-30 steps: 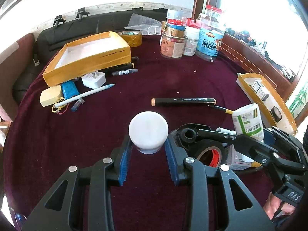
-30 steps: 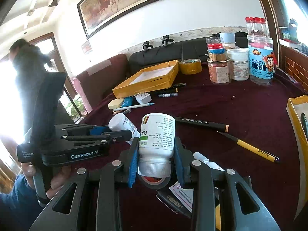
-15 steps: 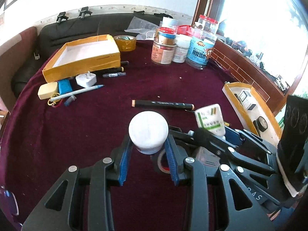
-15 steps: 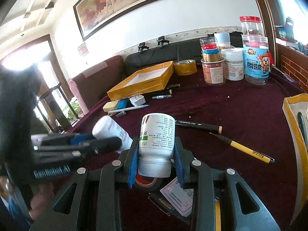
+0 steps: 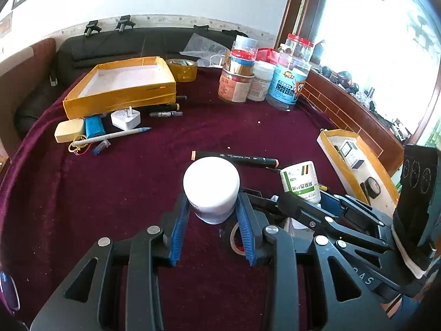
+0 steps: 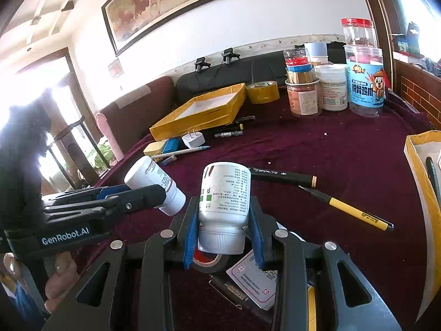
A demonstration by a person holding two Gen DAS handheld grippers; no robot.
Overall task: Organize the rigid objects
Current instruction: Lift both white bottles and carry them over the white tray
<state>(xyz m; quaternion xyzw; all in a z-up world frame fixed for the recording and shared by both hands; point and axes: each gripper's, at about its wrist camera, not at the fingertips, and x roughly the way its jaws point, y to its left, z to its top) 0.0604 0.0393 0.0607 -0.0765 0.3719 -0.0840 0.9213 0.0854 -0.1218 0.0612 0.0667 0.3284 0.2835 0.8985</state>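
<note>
My left gripper [image 5: 212, 211] is shut on a plain white bottle [image 5: 210, 190], held above the dark red tablecloth with its flat base facing away from me. In the right wrist view this same bottle [image 6: 154, 183] shows a brown-lined label and tilts up to the left in the left gripper [image 6: 158, 193]. My right gripper [image 6: 223, 222] is shut on a white bottle with a green label [image 6: 224, 190], its ribbed cap toward the camera. The left wrist view shows that bottle [image 5: 300, 182] just right of the left gripper.
A yellow tray [image 5: 121, 102] stands at the back left and another yellow tray [image 5: 328, 140] with small items at the right edge. Several jars [image 5: 286, 82] stand at the back. A black marker [image 5: 237, 158], a yellow pencil [image 6: 350, 211], a tape roll [image 6: 209, 262] and cards lie close below.
The left gripper has lifted and rolled slightly with its white bottle, which now tilts higher in the right wrist view. The right gripper has kept still with its bottle.
</note>
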